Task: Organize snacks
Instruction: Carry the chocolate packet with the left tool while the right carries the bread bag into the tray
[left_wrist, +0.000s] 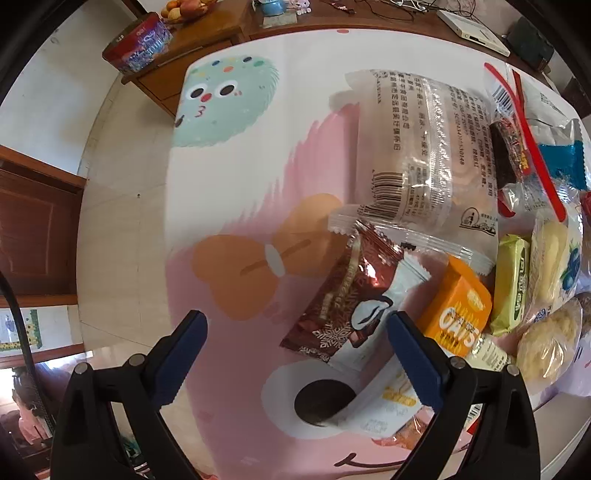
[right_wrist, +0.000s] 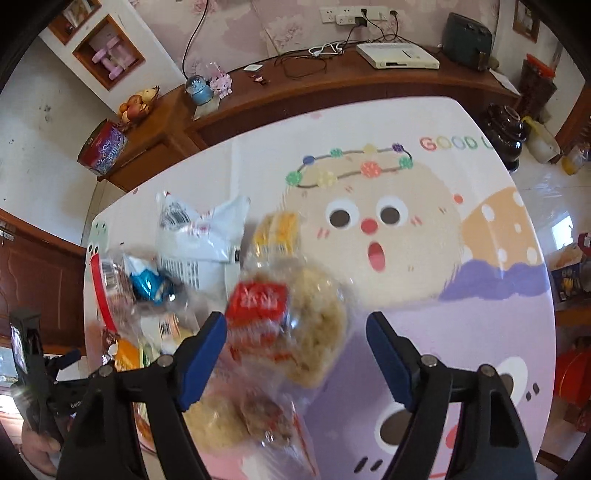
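Snacks lie heaped on the cartoon-printed counter (left_wrist: 236, 192): one glossy brown foil packet (left_wrist: 343, 295), one orange carton (left_wrist: 456, 306), one clear crinkly bag (left_wrist: 421, 155) (printed text). Left hand-held gripper (left_wrist: 295, 354) and right hand-held gripper (right_wrist: 295, 354) both gape, holding nothing; a puffed-rice cake (right_wrist: 314, 325) lies between the right's fingers.
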